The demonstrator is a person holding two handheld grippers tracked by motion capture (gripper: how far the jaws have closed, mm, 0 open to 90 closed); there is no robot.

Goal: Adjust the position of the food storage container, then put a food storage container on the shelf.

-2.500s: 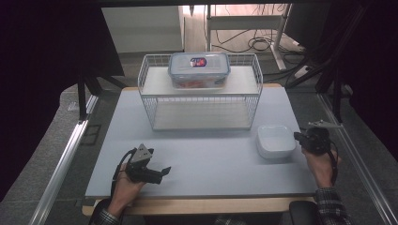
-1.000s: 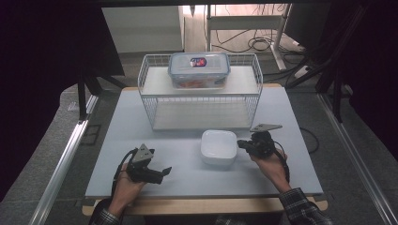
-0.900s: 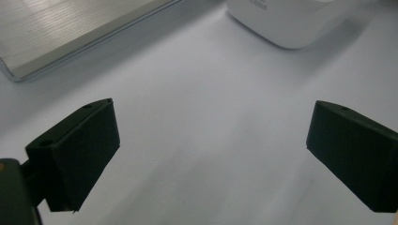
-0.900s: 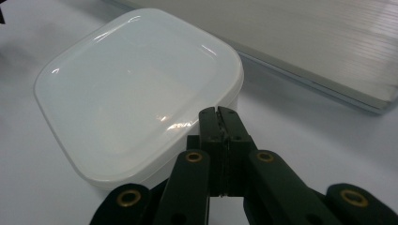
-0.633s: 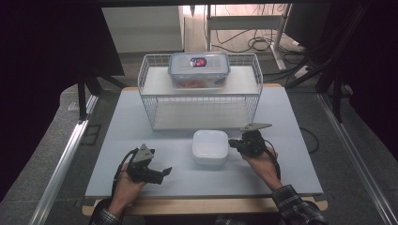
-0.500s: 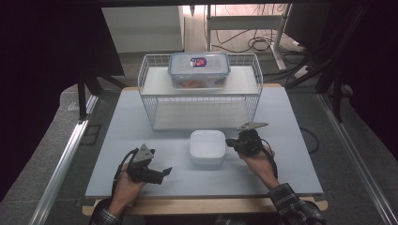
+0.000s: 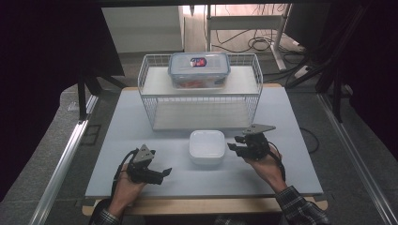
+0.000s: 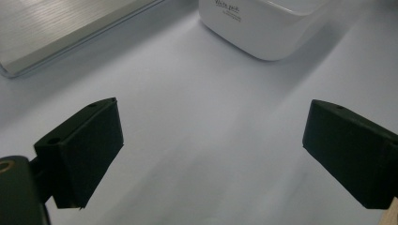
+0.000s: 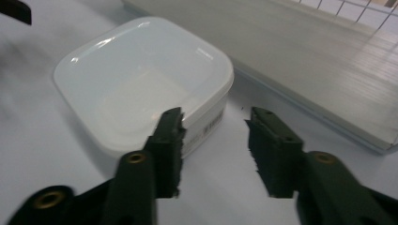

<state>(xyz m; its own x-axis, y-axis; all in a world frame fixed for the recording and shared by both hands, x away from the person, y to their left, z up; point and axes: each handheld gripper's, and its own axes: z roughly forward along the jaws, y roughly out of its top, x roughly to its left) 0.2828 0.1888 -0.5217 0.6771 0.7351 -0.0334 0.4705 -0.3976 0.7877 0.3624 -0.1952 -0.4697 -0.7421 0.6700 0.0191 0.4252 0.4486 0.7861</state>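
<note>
high view: shallow white square plastic dish with rounded corners (image 7: 206, 146) sat mid-worktop (image 7: 281, 178), just before white wire rack (image 7: 202, 101). right hand-held gripper (image 7: 236, 147) lay beside its right edge, jaws spread, gripping nothing. left hand-held gripper (image 7: 162, 174) spread, apart. dish judged light, stiff, slippery; best gripped at the rim wall.

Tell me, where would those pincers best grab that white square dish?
Probably by the rim wall of the white dish on the side facing the right gripper. The dish sits upright and open, so one jaw can go inside and one outside; that gripper's jaws are open right beside that edge.
</note>
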